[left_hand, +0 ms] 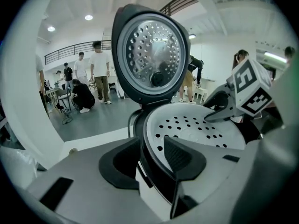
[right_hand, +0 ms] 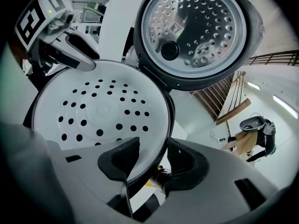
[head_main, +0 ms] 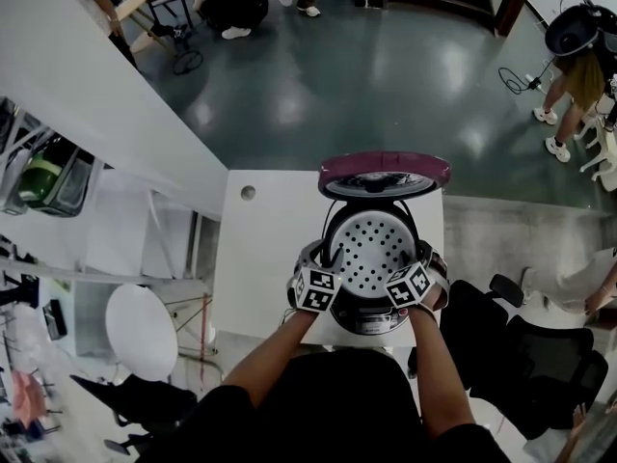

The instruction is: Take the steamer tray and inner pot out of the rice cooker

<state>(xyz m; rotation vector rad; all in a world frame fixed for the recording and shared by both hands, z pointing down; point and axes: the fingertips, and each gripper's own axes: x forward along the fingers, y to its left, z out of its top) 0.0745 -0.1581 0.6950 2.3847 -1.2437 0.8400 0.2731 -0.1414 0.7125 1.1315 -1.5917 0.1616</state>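
Two hand-held grippers straddle opposite sides of one round white perforated steamer tray [head_main: 371, 254]. It lies level, hollow face up, in the mouth of one dark-rimmed rice cooker [head_main: 372, 318] on the white table [head_main: 270, 249]. Being round, the tray has no long axis that we can name. The cooker's single lid [head_main: 384, 174], maroon outside and metal-lined, stands up at the far side, its dimpled inner plate facing us. We see the left gripper [left_hand: 149, 158] with jaws moderately apart, the tray's rim between them, one pad outside the cooker and one over the tray, neither plainly pressing. The right gripper [right_hand: 152, 160] is likewise part-open across the rim, with a gap showing beside its outer pad. We cannot make out the inner pot beneath the tray.
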